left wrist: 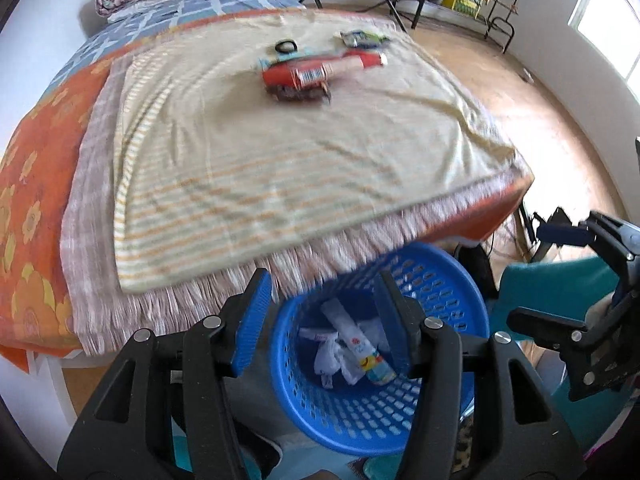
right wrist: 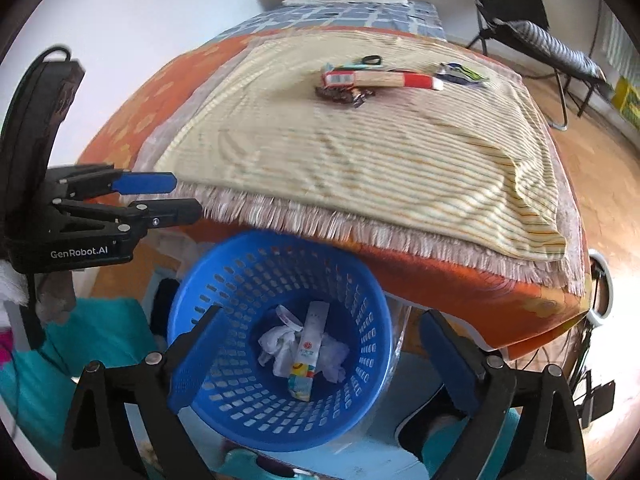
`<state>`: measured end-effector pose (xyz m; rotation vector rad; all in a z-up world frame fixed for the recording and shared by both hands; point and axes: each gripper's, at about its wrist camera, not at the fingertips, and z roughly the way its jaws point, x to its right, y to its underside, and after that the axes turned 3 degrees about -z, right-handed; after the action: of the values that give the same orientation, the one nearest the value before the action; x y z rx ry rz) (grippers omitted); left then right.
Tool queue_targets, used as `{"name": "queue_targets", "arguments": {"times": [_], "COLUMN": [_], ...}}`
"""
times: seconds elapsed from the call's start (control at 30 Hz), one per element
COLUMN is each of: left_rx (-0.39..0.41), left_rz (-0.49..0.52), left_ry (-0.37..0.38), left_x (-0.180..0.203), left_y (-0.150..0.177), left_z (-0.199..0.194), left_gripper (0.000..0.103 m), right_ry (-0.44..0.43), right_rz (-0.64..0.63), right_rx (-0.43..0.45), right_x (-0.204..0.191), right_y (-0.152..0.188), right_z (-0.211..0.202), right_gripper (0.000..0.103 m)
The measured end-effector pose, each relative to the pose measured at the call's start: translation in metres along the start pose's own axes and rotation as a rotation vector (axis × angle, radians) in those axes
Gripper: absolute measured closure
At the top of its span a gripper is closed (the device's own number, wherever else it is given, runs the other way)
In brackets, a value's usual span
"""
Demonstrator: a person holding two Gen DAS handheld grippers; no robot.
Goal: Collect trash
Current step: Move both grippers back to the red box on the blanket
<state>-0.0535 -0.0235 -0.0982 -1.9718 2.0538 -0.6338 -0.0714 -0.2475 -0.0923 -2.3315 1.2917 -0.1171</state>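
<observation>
Left wrist view: left hand-held gripper (left wrist: 322,320) spread wide and holding nothing, poised above round blue perforated plastic basket (left wrist: 448,412) on the floor at the bed's foot. Inside the basket, crumpled white tissues (left wrist: 334,360) and a flat white printed wrapper (left wrist: 370,358), so part of the job judged done. Still left on the pale striped cloth (left wrist: 280,168) over the bed: a long red-and-tan packet (left wrist: 316,72), a dark crinkled wrapper (left wrist: 298,94), a small blue-green wrapper (left wrist: 362,38) and a black ring (left wrist: 286,46).

Right wrist view: right hand-held gripper (right wrist: 320,360) likewise spread and empty, framing the same basket. Left hand-held gripper visible at the left edge, fingers apart. Same cluster of litter well apart, far up the bed; several pickups judged remaining.
</observation>
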Motion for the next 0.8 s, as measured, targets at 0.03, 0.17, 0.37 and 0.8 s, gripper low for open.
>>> {"name": "queue_targets", "arguments": {"times": [0.03,0.17,0.37,0.8], "left_rx": [0.004,0.022,0.038,0.08], "left_rz": [-0.004,-0.024,-0.012,-0.056], "left_ry": [0.005,0.029,0.041,0.04], "left_x": [-0.001,-0.003,-0.001,-0.021], "left_y": [-0.004,-0.023,-0.047,-0.104], "left_z": [-0.001,-0.002,-0.001,0.012], "left_gripper": [0.048,0.045,0.045,0.045], "right_ry": [-0.005,-0.002,0.019,-0.06], "right_rz": [0.013,0.057,0.111,0.255], "right_rx": [0.005,0.038,0.134,0.157], "right_x": [0.004,0.022,0.049,0.101], "right_y": [-0.004,-0.021,-0.049,-0.128], "right_z": [-0.002,-0.013,-0.03,-0.004], "right_gripper": [0.005,0.006,0.006,0.007]}}
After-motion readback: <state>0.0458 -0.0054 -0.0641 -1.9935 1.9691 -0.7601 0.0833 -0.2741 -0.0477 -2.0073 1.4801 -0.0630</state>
